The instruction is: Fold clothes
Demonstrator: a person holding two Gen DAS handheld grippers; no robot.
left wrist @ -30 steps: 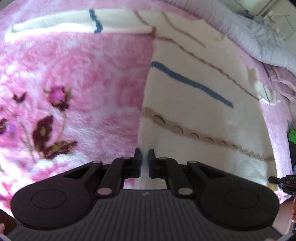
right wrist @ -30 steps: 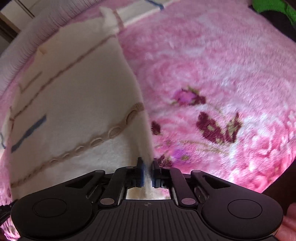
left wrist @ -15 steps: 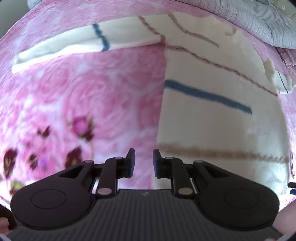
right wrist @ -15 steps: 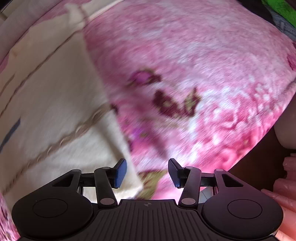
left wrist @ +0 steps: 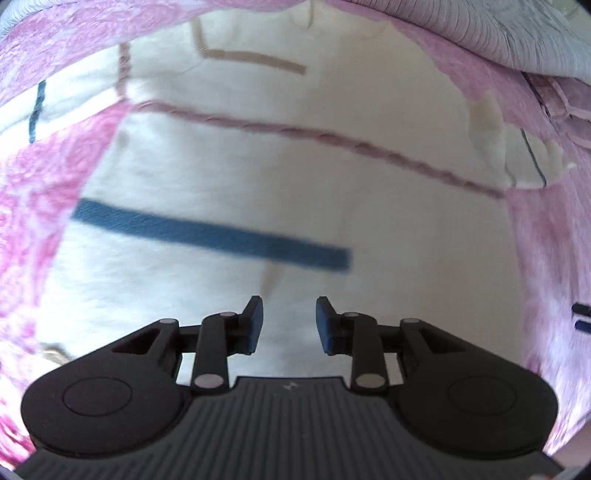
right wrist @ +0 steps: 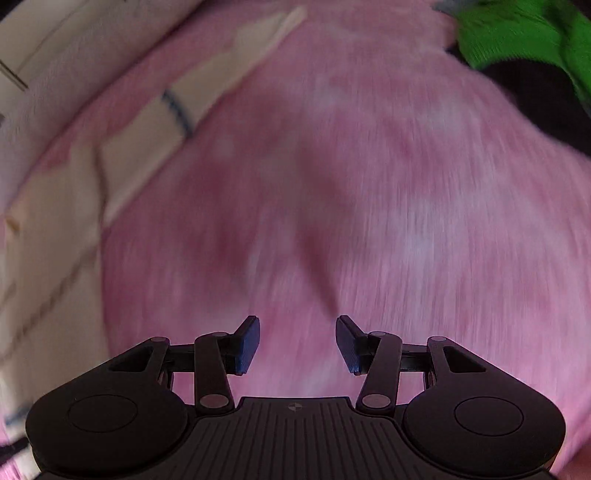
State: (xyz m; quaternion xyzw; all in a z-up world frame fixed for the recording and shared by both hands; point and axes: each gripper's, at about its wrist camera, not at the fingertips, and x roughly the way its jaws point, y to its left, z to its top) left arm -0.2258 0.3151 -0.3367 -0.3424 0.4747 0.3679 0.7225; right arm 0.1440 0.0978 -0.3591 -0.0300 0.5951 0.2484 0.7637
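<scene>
A cream sweater (left wrist: 280,177) with a blue stripe and thin mauve lines lies flat on a pink floral blanket (left wrist: 26,192). My left gripper (left wrist: 289,321) hovers over the sweater's body just below the blue stripe; its jaws are opening and nothing is between them. In the right wrist view the sweater (right wrist: 48,206) lies along the left edge, its sleeve (right wrist: 192,96) stretching up and to the right. My right gripper (right wrist: 297,343) stands open over bare pink blanket (right wrist: 351,206), to the right of the sweater, holding nothing.
A grey-lilac ribbed cloth (left wrist: 491,33) lies along the far edge of the blanket. A bright green and black garment (right wrist: 524,48) sits at the upper right in the right wrist view. The right wrist view is blurred.
Both grippers let go of the sweater's hem and opened. The left one moved up over the sweater's body; the right one swung off the sweater onto bare blanket beside the sleeve.
</scene>
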